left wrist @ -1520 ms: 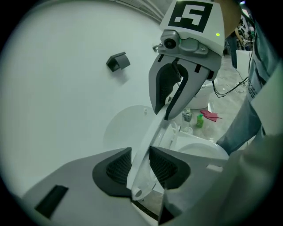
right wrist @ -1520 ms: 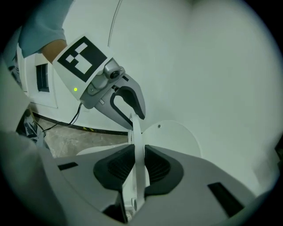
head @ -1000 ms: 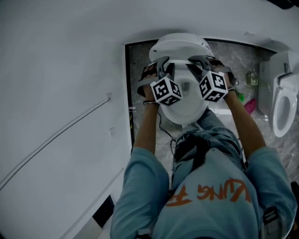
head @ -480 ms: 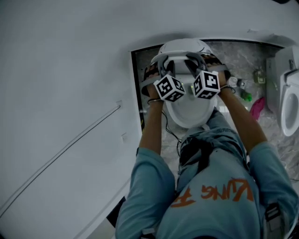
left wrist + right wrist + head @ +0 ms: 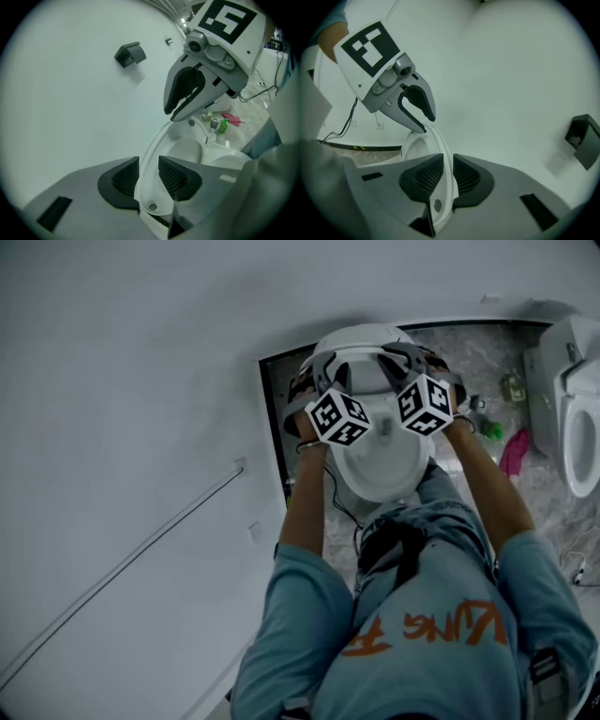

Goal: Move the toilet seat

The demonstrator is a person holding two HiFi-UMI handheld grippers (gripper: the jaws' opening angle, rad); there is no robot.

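Reference point: the toilet bowl [image 5: 380, 463], which stands against a white wall [image 5: 141, 381] with the person bent over its near end.

Toilet seat [image 5: 151, 157]: raised off the bowl and standing steeply at the bowl's wall-side end. It is seen edge-on from both gripper views.

Left gripper [image 5: 149, 175]: on the seat's rim at the bowl's left side. The rim passes between the ribbed pads [image 5: 123, 177], which clamp it from both faces.

Right gripper [image 5: 447, 176]: on the rim at the bowl's right side. Its jaws have just been closing, and the thin white edge of the seat is pinched between its pads [image 5: 465, 174]. Each gripper shows in the other's view, further round the same rim.

Marker cubes: the left gripper's cube [image 5: 337, 418] and the right gripper's cube [image 5: 425, 406] sit above the bowl's opening, near one another but apart.

Surroundings: a green bottle [image 5: 490, 432] and a pink item [image 5: 514, 451] lie on the marbled floor [image 5: 469, 348] to the right of the bowl. A second toilet [image 5: 577, 427] stands further right. A dark fitting [image 5: 130, 54] is fixed to the wall above the bowl.
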